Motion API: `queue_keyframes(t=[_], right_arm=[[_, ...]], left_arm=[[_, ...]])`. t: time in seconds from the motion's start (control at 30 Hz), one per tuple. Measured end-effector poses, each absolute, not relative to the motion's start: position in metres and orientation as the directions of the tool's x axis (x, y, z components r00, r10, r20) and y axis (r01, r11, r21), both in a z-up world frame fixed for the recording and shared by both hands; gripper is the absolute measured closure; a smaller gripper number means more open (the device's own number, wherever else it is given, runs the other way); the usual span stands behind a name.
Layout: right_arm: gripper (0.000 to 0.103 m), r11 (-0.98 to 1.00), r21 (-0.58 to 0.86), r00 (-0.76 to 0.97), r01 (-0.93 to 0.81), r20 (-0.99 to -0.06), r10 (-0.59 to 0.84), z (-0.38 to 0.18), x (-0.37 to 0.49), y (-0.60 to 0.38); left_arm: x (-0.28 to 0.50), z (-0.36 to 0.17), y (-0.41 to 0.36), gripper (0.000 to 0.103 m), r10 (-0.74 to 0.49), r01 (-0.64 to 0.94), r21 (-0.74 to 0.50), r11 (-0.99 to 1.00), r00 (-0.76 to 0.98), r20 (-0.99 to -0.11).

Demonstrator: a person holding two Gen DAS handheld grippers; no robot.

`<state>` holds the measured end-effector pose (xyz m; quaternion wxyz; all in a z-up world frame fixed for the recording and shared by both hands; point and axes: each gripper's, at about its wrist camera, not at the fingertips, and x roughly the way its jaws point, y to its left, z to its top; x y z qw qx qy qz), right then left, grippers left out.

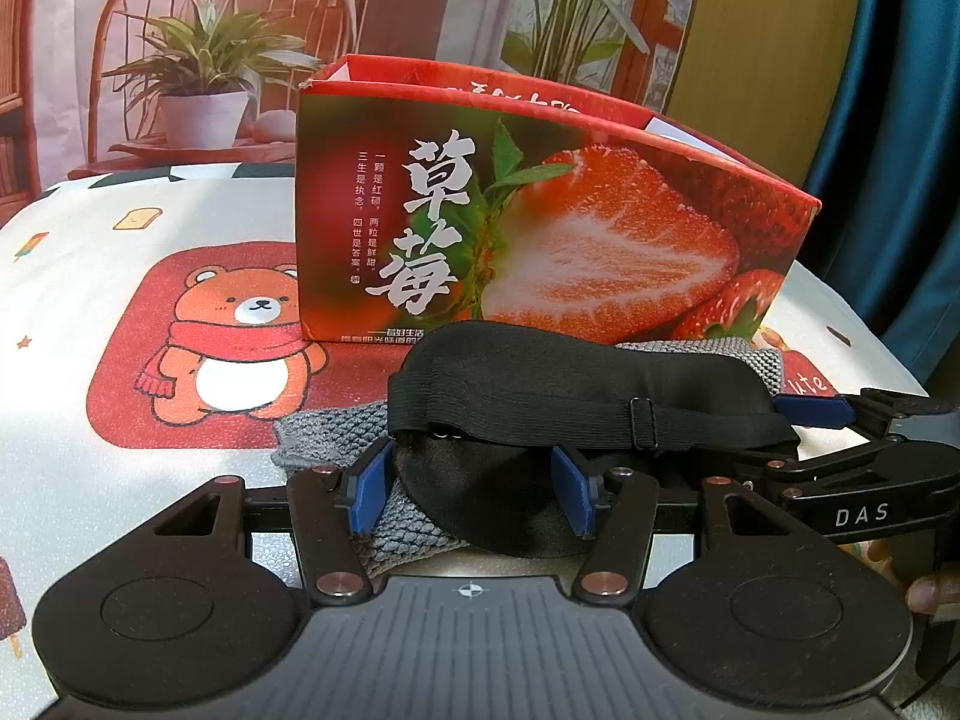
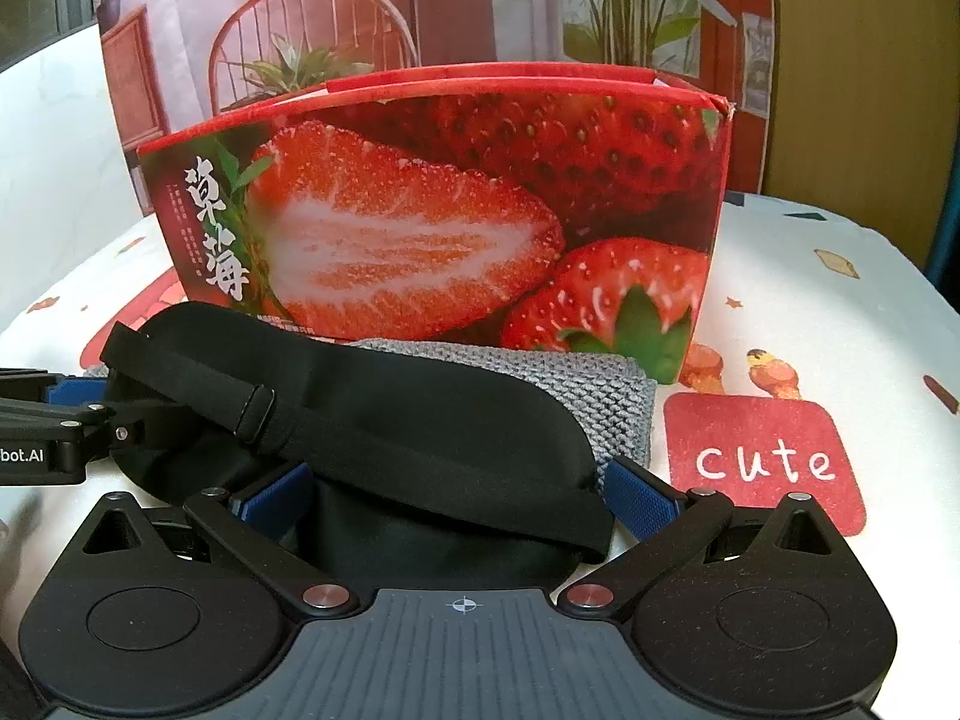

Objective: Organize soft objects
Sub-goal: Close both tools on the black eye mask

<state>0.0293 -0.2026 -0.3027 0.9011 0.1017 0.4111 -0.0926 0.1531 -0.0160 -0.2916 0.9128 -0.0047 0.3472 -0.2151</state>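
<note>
Covering the table is a white cloth (image 1: 72, 276) with cartoon pictures on it. One picture is a brown bear in a red scarf (image 1: 240, 342). Another is a red square with the word "cute" (image 2: 765, 462) in white letters. Small toast and ice-pop drawings dot the cloth too.

Behind the table hangs a backdrop (image 1: 198, 30) printed with a round-backed chair and green plants in pots. A blue curtain (image 1: 894, 138) hangs at the far right side.

A red strawberry box (image 1: 540, 228) stands open at the top. It has a big cut strawberry on it and large white Chinese writing, 草莓. Smaller lines of writing sit beside that, too tiny to read well.

Just in front of the box lies a grey knitted cloth (image 2: 606, 396). A black sleep mask (image 1: 576, 396) with a stretchy strap lies on top of it.

The left gripper (image 1: 471, 489) has its blue pads about half apart, one on each side of the mask's near end. I cannot tell if they squeeze it. The right gripper (image 2: 456, 501) also has a pad on each side of the mask, and I cannot tell if it grips. "DAS" shows on its side in the left view.
</note>
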Motion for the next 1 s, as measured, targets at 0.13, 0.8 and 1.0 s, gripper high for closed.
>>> queue_keyframes(t=[0.13,0.8,1.0], right_arm=[[0.000,0.958,0.124,0.642,0.257,-0.763,-0.074,-0.302,0.029,-0.205],[0.005,0.866,0.328,0.639,0.378,-0.769,0.013,-0.289,0.011,-0.230],[0.006,0.850,0.332,0.635,0.410,-0.772,-0.005,-0.289,0.005,-0.235]], left_arm=[[0.153,-0.292,-0.016,0.043,-0.395,0.389,-0.157,0.908,0.667,-0.632],[0.154,-0.292,-0.016,0.043,-0.399,0.392,-0.159,0.906,0.668,-0.628],[0.154,-0.292,-0.016,0.043,-0.398,0.393,-0.156,0.906,0.668,-0.629]])
